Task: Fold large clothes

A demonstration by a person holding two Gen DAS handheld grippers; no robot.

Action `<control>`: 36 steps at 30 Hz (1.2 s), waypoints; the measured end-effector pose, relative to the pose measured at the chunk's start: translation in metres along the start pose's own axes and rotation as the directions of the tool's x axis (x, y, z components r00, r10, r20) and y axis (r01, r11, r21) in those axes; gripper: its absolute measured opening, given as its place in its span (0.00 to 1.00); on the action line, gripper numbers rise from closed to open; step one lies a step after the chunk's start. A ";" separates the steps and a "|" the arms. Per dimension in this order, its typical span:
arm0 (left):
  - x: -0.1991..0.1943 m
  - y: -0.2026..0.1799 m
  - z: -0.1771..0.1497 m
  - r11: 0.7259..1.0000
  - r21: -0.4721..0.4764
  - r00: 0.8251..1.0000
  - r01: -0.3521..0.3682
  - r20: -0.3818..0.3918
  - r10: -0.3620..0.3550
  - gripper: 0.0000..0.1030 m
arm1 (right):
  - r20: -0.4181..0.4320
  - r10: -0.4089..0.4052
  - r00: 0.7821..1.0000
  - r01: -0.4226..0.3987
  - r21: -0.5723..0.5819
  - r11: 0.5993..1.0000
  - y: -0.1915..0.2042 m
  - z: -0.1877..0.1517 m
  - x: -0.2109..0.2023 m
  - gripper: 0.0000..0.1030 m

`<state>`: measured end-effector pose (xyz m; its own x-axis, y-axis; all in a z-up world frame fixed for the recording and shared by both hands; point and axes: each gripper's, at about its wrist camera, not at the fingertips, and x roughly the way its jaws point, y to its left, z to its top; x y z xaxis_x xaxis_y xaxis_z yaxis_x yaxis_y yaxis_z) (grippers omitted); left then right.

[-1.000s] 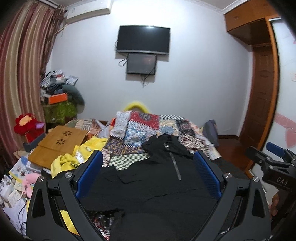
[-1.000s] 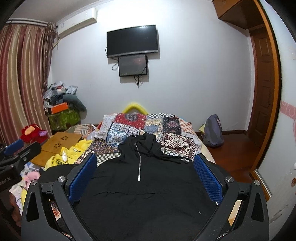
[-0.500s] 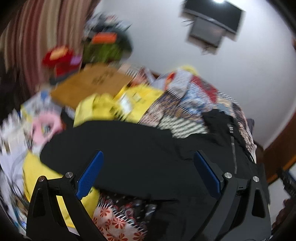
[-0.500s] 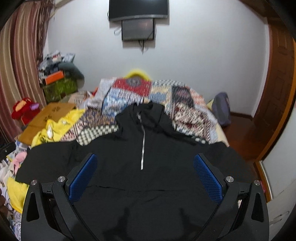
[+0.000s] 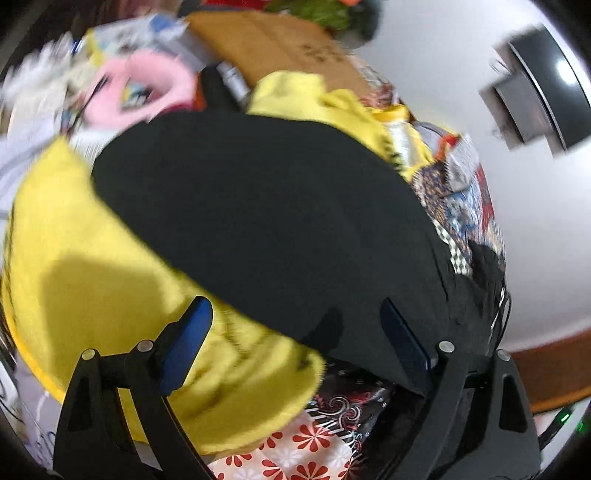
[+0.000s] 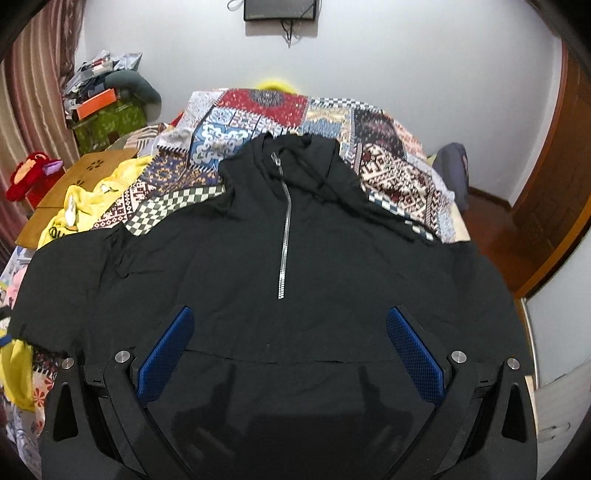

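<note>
On bed | black hoodie (image 6: 280,288) hem hidden | left view blurred

A plain white wall (image 6: 406,66) closed the far end of the room, with a dark flat screen (image 6: 280,9) mounted high on it, cables dangling below. A striped red-and-beige curtain (image 6: 33,92) hung at the left; a brown wooden door (image 6: 554,192) stood at the right over a reddish wooden floor (image 6: 491,229). A patchwork quilt in many colours (image 6: 332,122) covered the bed – beside it, a cluttered pile of boxes and papers (image 6: 99,96) and a red plush toy (image 6: 29,173)
</note>
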<state>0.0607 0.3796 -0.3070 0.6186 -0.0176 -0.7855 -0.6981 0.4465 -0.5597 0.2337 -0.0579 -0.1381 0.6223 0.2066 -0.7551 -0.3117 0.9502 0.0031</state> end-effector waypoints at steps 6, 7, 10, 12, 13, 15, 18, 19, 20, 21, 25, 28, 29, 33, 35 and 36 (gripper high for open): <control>0.015 0.022 0.011 0.995 -0.086 0.999 0.046 0.003 -0.046 0.77 | -0.030 -0.001 1.000 0.001 0.004 1.000 -0.001 0.002 0.009 1.00; 0.018 0.022 0.014 0.995 -0.091 1.000 0.029 0.008 -0.029 0.73 | -0.037 -0.001 0.999 0.001 0.004 1.000 -0.002 0.002 0.010 1.00; 0.022 0.021 0.024 0.997 -0.077 0.999 -0.023 0.039 0.026 0.66 | -0.047 -0.005 0.999 0.006 0.006 1.000 0.001 0.002 0.011 1.00; 0.022 0.015 0.028 0.995 -0.045 0.994 -0.085 0.062 0.088 0.58 | -0.048 -0.008 0.999 0.008 0.002 1.000 0.000 0.002 0.010 1.00; 0.021 0.012 0.029 0.993 -0.030 0.990 -0.116 0.072 0.118 0.53 | -0.049 -0.011 0.999 0.011 0.001 1.000 0.001 0.001 0.009 1.00; 0.018 0.010 0.029 0.988 -0.015 0.984 -0.153 0.092 0.154 0.43 | -0.050 -0.012 0.999 0.012 -0.005 1.000 0.002 0.001 0.008 1.00; 0.003 -0.004 0.028 0.969 0.051 0.959 -0.243 0.165 0.231 0.18 | -0.047 -0.010 0.999 0.009 -0.012 1.000 0.002 -0.001 0.004 1.00; -0.003 -0.007 0.028 0.965 0.069 0.954 -0.251 0.188 0.235 0.12 | -0.045 -0.010 0.999 0.009 -0.014 1.000 0.002 -0.001 0.003 1.00; -0.009 -0.012 0.029 0.965 0.082 0.951 -0.251 0.207 0.229 0.10 | -0.043 -0.009 0.999 0.009 -0.015 1.000 0.003 -0.002 0.001 1.00; -0.012 -0.015 0.030 0.964 0.091 0.950 -0.249 0.218 0.224 0.08 | -0.041 -0.007 0.999 0.007 -0.017 1.000 0.002 -0.002 0.000 1.00; -0.031 -0.050 0.037 0.949 0.177 0.936 -0.262 0.287 0.205 0.03 | -0.034 0.003 0.999 -0.003 -0.022 1.000 0.001 -0.001 -0.004 1.00; -0.049 -0.094 0.044 0.938 0.253 0.928 -0.237 0.345 0.141 0.03 | -0.026 0.014 1.000 -0.015 -0.022 1.000 -0.002 0.000 -0.008 1.00; -0.055 -0.110 0.046 0.936 0.275 0.927 -0.218 0.357 0.111 0.02 | -0.025 0.020 0.999 -0.021 -0.021 1.000 -0.004 0.001 -0.008 1.00; -0.071 -0.172 0.045 0.910 0.379 0.922 -0.166 0.387 0.008 0.02 | -0.008 0.024 1.000 -0.024 -0.009 1.000 -0.015 0.004 -0.013 1.00; -0.077 -0.215 0.038 0.885 0.451 0.925 -0.114 0.373 -0.071 0.02 | 0.003 0.024 1.000 -0.024 -0.005 1.000 -0.021 0.005 -0.016 1.00; -0.079 -0.233 0.033 0.872 0.481 0.927 -0.092 0.362 -0.101 0.02 | 0.011 0.020 1.000 -0.020 0.001 1.000 -0.026 0.006 -0.017 1.00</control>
<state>0.1864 0.3063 -0.1064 0.7743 0.2621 -0.5760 -0.4925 0.8211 -0.2885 0.2358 -0.0845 -0.1212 0.6235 0.2279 -0.7479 -0.3237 0.9460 0.0184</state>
